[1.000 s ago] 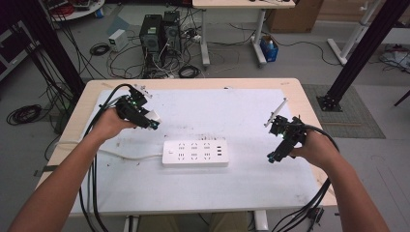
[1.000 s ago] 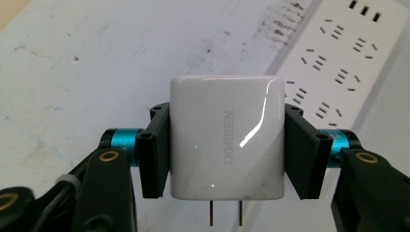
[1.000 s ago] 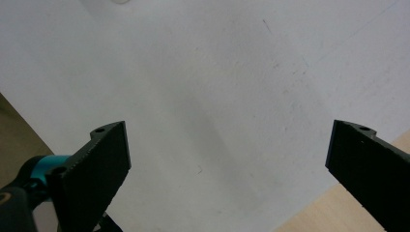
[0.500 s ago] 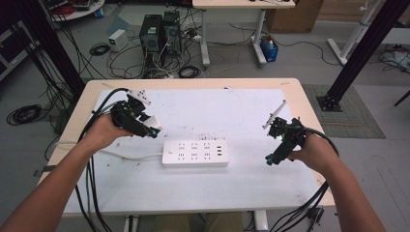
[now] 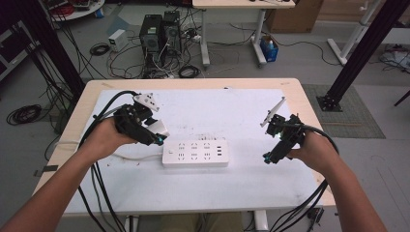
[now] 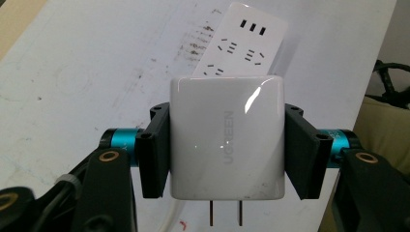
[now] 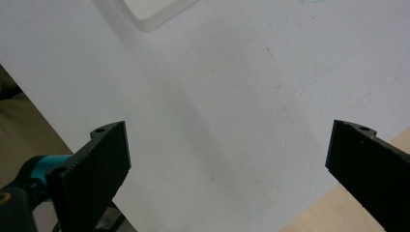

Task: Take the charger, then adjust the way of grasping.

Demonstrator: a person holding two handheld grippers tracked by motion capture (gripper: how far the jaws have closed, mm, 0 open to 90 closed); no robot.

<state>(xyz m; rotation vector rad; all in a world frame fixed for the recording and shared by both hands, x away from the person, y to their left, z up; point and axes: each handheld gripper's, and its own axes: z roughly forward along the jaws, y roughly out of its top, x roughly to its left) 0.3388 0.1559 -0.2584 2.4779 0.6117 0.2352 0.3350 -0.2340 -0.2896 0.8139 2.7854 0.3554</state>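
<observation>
A white charger (image 6: 226, 145) is pinched by the left gripper (image 5: 153, 137) just left of the power strip (image 5: 195, 153), prongs seemingly kept free for plugging in. The right gripper (image 5: 272, 157), spread empty, is held right of it.

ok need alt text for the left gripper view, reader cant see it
A white plug-in charger is clamped between the left tool's two black jaws, its two metal prongs pointing toward the camera. Beyond it, a white power strip lies on the white table.
</observation>
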